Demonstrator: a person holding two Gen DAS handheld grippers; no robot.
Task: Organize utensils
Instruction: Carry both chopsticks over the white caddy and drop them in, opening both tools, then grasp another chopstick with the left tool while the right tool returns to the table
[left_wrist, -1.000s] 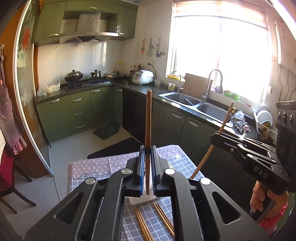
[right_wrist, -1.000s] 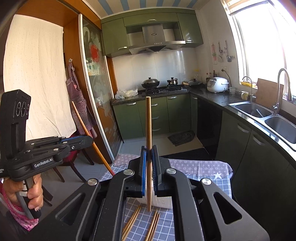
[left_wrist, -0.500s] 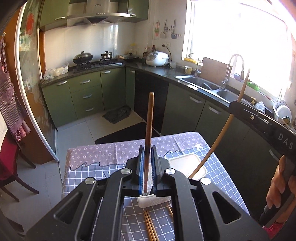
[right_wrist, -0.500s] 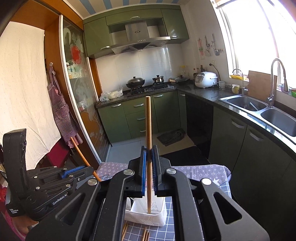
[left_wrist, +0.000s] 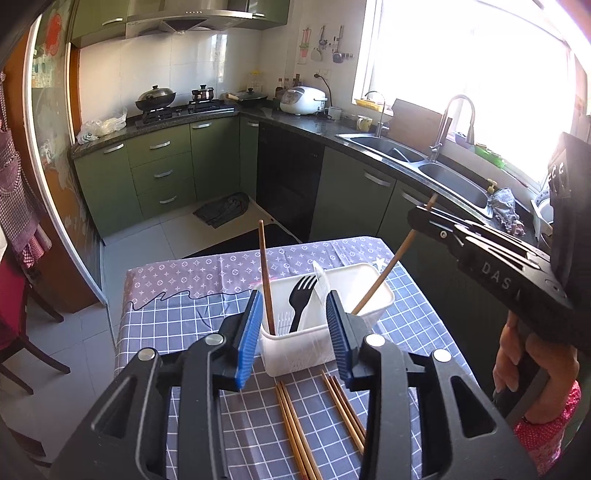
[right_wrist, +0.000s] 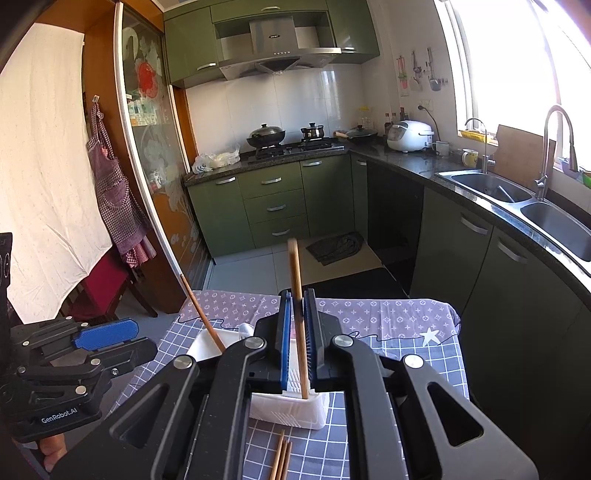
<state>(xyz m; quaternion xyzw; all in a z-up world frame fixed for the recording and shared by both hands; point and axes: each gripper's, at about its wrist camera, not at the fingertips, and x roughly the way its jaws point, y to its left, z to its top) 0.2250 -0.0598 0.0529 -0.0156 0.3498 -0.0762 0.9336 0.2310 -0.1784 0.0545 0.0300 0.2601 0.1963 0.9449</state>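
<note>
A white slotted basket (left_wrist: 295, 350) stands on the checked tablecloth and holds a black fork (left_wrist: 303, 299). My left gripper (left_wrist: 293, 332) is open just in front of it and its jaws are opening. A dark chopstick (left_wrist: 266, 277) stands free in the basket beside the left pad. My right gripper (right_wrist: 297, 343) is shut on a lighter chopstick (right_wrist: 295, 280). Its jaws are only starting to part. That stick leans a little, is blurred at the top, and has its lower end inside the basket (right_wrist: 288, 410). The right gripper (left_wrist: 417, 219) also shows in the left wrist view.
Several loose chopsticks (left_wrist: 295, 424) lie on the tablecloth (left_wrist: 166, 314) in front of the basket. The table's right side runs close to the green cabinets and the sink counter (left_wrist: 406, 155). A red chair (right_wrist: 103, 288) stands at the left. Hands grip both handles.
Both grippers came down toward the basket. The left gripper opened and let go of its chopstick, which now stands in the basket. The right chopstick's lower end has entered the basket.
</note>
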